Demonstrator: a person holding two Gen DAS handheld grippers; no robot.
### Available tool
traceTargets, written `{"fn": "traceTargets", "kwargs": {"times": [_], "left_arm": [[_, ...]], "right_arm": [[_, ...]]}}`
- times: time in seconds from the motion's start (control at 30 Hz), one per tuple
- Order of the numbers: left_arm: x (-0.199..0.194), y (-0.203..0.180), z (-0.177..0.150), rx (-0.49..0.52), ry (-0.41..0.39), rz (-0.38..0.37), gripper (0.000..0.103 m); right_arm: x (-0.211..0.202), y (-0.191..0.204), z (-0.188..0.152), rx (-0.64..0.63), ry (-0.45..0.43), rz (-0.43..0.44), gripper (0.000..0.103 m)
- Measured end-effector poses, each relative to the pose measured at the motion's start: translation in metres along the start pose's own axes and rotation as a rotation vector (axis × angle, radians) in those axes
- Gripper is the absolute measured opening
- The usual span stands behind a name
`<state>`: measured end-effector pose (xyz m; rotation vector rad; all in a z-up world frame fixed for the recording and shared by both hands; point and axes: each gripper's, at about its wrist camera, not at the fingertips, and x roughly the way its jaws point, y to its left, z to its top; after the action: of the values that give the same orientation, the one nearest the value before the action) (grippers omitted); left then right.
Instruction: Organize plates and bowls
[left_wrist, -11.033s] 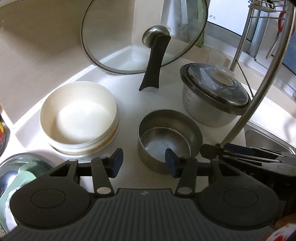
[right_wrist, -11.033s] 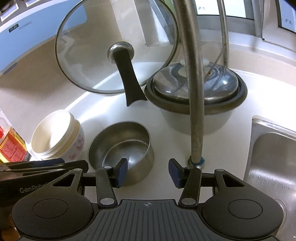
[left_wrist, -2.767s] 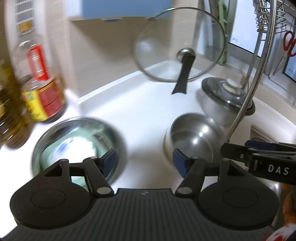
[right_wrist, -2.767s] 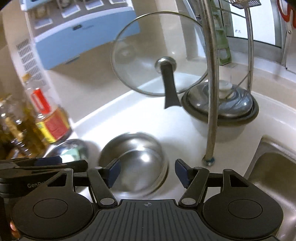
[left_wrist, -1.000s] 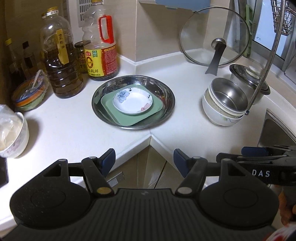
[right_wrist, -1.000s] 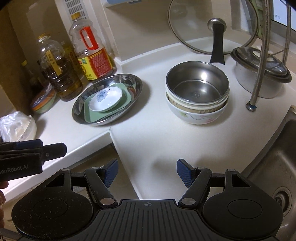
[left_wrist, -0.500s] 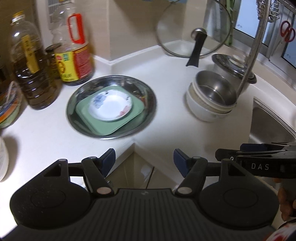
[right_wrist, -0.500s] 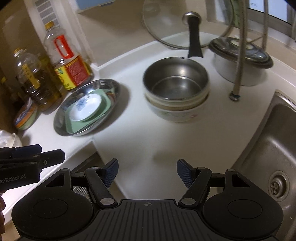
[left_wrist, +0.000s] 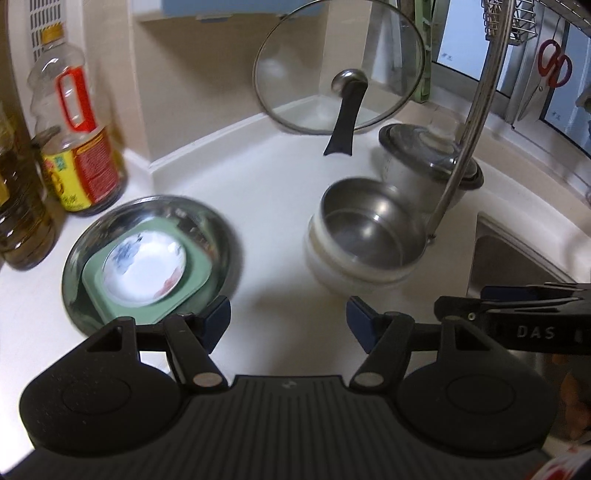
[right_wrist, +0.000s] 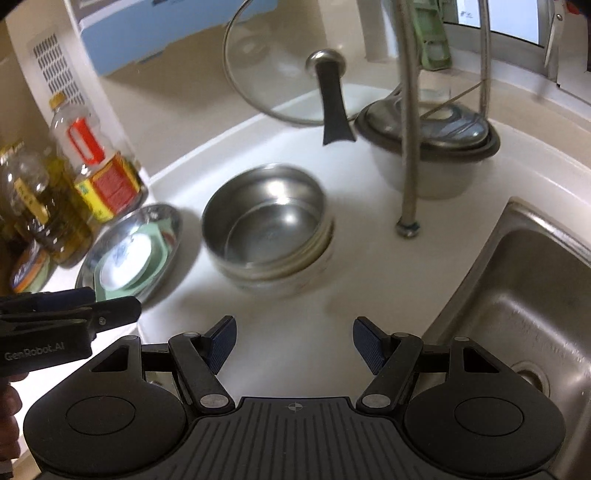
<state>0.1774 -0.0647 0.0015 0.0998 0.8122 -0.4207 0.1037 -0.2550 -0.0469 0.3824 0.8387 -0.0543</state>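
**Nested bowls, stacked plates: handling notes**

Left gripper (left_wrist: 288, 319) and right gripper (right_wrist: 293, 339): jaws apart, empty. Steel bowl (right_wrist: 264, 221) nested in ceramic bowl (left_wrist: 343, 273) mid-counter (right_wrist: 295, 314), near the faucet. Likely slick, heavy, chippable; pinch the rim. Saucer (left_wrist: 144, 264) on green plate (left_wrist: 192, 290) in steel dish (left_wrist: 218, 229), left counter edge.

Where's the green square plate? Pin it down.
In the left wrist view, lower left: the green square plate lies in the round steel tray, under the small floral dish, near the oil bottles.
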Motion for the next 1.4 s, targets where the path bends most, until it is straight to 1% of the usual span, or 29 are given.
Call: {"fn": "traceTargets", "kwargs": {"times": [0.1,0.2,0.33,0.43,0.53,0.6,0.67,0.77,0.9,1.1,1.13,1.2,1.23,1.3,1.4], "left_arm": [[0.007,-0.011,0.012,0.003,-0.008,-0.003,0.067],[0.015,-0.02,0.024,0.012,0.001,-0.006,0.067],[0.027,-0.025,0.04,0.027,0.013,-0.014,0.067],[0.039,-0.025,0.052,0.043,0.027,-0.027,0.067],[0.051,-0.024,0.063,0.068,0.05,-0.051,0.067],[0.06,-0.024,0.069,0.077,0.085,-0.057,0.067],[0.067,-0.023,0.075,0.093,0.105,-0.089,0.067],[0.079,-0.022,0.084,0.119,0.128,-0.08,0.067],[0.09,-0.018,0.091,0.114,0.162,-0.093,0.067],[0.104,-0.017,0.091,0.129,0.197,-0.09,0.067],[0.107,-0.016,0.09,0.128,0.203,-0.09,0.066],[0.11,-0.016,0.088,0.128,0.215,-0.097,0.062],[0.112,-0.016,0.088,0.128,0.221,-0.104,0.061],[0.114,-0.015,0.087,0.126,0.235,-0.115,0.06],[0.118,-0.016,0.085,0.137,0.243,-0.112,0.058]], "right_arm": [[-0.004,-0.014,0.016,-0.017,-0.027,0.018,0.07],[-0.001,-0.023,0.03,-0.033,-0.031,0.021,0.07],[0.009,-0.025,0.045,-0.041,-0.024,0.025,0.07],[0.016,-0.023,0.056,-0.035,-0.024,0.008,0.07],[0.027,-0.018,0.067,-0.047,0.002,-0.026,0.07],[0.035,-0.017,0.072,-0.044,0.02,-0.043,0.07],[0.041,-0.015,0.077,-0.035,0.038,-0.052,0.07],[0.05,-0.014,0.083,-0.025,0.067,-0.082,0.07],[0.059,-0.014,0.089,-0.009,0.098,-0.103,0.069],[0.073,-0.013,0.092,-0.003,0.142,-0.132,0.069],[0.074,-0.012,0.092,-0.007,0.147,-0.135,0.068],[0.078,-0.011,0.091,-0.013,0.159,-0.124,0.061],[0.08,-0.011,0.09,-0.012,0.167,-0.119,0.06],[0.083,-0.01,0.09,-0.018,0.174,-0.114,0.055],[0.087,-0.01,0.089,-0.021,0.185,-0.11,0.049]]}}
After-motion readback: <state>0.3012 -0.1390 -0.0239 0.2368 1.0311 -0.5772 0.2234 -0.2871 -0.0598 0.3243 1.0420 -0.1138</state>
